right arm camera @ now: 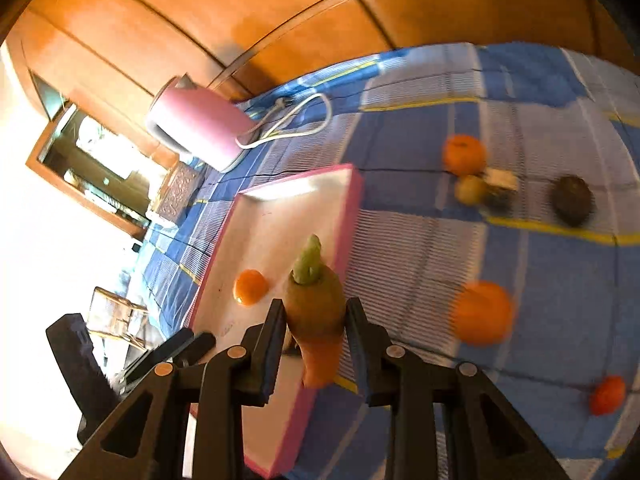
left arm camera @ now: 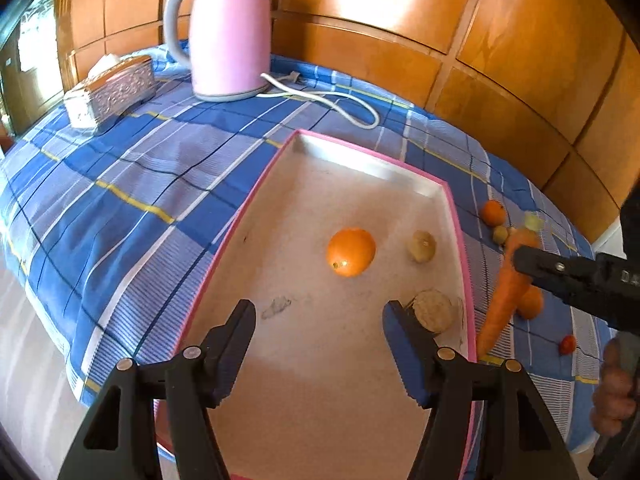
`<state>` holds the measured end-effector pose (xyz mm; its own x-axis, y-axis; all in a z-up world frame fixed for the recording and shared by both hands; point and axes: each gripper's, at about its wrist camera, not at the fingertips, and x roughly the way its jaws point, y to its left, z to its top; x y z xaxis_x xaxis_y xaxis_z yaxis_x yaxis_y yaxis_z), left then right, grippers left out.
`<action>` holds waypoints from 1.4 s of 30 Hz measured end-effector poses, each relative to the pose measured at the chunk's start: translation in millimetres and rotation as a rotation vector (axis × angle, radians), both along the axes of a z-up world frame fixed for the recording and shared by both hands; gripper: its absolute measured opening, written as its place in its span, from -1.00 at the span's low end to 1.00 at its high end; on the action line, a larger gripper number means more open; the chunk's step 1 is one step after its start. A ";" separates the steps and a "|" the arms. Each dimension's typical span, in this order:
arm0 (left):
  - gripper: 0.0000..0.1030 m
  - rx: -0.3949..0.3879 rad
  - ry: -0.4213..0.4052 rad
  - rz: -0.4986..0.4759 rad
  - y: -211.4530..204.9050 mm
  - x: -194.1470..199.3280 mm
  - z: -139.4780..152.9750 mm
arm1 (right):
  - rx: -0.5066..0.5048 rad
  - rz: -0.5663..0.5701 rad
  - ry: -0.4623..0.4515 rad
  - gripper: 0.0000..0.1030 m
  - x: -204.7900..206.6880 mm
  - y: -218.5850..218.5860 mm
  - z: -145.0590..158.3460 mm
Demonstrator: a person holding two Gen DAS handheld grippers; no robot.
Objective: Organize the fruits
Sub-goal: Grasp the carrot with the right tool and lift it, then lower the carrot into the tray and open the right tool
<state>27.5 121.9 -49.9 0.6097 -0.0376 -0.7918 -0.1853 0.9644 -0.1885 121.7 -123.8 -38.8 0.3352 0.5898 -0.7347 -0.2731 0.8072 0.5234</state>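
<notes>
We see our right gripper [right arm camera: 314, 320] clamped on a long orange carrot [right arm camera: 316, 312] with a green stub, apparently over the pink tray's [left arm camera: 460, 240] edge. Our left gripper [left arm camera: 318, 320] hangs open, empty, above the tray.

your table wears a blue checked cloth [left arm camera: 132, 184]. at its far edge you have a pink kettle [left arm camera: 228, 36], its white cord [left arm camera: 340, 100] trailing over the cloth, and a patterned tissue box [left arm camera: 116, 92] toward the far left corner. a pink-rimmed tray [left arm camera: 256, 188] sits mid-table. near the right edge lie oranges [right arm camera: 482, 312], a small red fruit [right arm camera: 608, 395] and a dark fruit [right arm camera: 572, 199].
</notes>
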 end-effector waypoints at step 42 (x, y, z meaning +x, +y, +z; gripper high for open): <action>0.36 0.039 -0.061 -0.058 -30.6 -15.0 20.0 | -0.360 -0.030 -0.263 -0.22 -62.9 2.3 -0.3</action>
